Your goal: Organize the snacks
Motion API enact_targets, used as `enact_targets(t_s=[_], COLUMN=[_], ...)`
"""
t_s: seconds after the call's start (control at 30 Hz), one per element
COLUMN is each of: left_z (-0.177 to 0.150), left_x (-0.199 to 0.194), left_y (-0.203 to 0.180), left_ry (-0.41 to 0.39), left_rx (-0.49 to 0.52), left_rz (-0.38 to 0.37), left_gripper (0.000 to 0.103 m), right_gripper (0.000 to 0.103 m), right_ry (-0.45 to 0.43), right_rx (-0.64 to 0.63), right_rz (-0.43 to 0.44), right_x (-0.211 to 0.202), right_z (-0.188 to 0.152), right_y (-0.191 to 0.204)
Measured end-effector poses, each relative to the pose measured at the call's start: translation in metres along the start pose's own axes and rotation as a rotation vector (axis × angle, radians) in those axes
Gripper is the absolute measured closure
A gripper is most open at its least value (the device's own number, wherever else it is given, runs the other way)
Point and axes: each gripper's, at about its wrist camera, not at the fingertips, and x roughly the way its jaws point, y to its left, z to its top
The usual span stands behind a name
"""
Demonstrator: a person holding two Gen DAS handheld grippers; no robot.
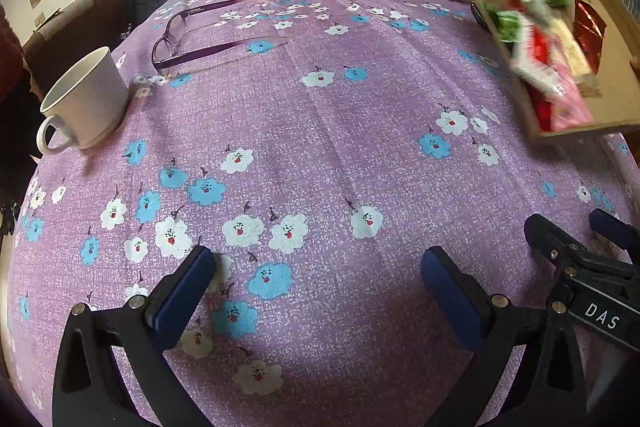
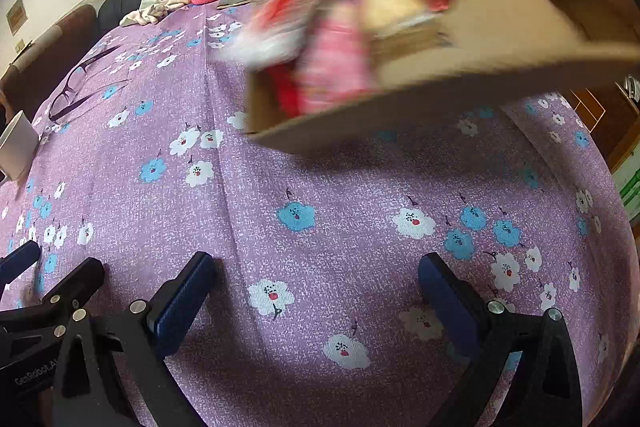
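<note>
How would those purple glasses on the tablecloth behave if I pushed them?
The purple glasses lie with temples unfolded, so a push would probably fold or twist an arm rather than slide them cleanly. The thin frame looks light and fragile. The woven tablecloth may snag them.

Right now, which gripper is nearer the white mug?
Left. The left gripper has the white mug just ahead on its left side. The right gripper sits farther right, and the mug barely shows at that view's left edge.

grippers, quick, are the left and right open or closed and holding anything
Left gripper: open, holding nothing, above the tablecloth.
Right gripper: open, holding nothing; the blurred snack box is ahead of it, not between its fingers.
</note>
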Motion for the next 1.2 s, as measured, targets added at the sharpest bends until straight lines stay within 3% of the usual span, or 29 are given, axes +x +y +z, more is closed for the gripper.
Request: enact_targets(t_s=[0.73,1.2], left_z=[0.001,0.001], left_x=[0.001,0.002], left_y=[-0.001,-0.002], left_ry=[0.000,0.000], left_rx=[0.000,0.000], left_rz=[0.000,0.000], left_gripper=[0.000,0.000], right_gripper=[0.001,0.001], right_ry=[0.000,0.000], right_rx=[-0.005,-0.006], right_rz=[0.005,0.006], right_x=[0.012,0.004], right_z=[0.009,0.005], right_y=[-0.019,-0.005])
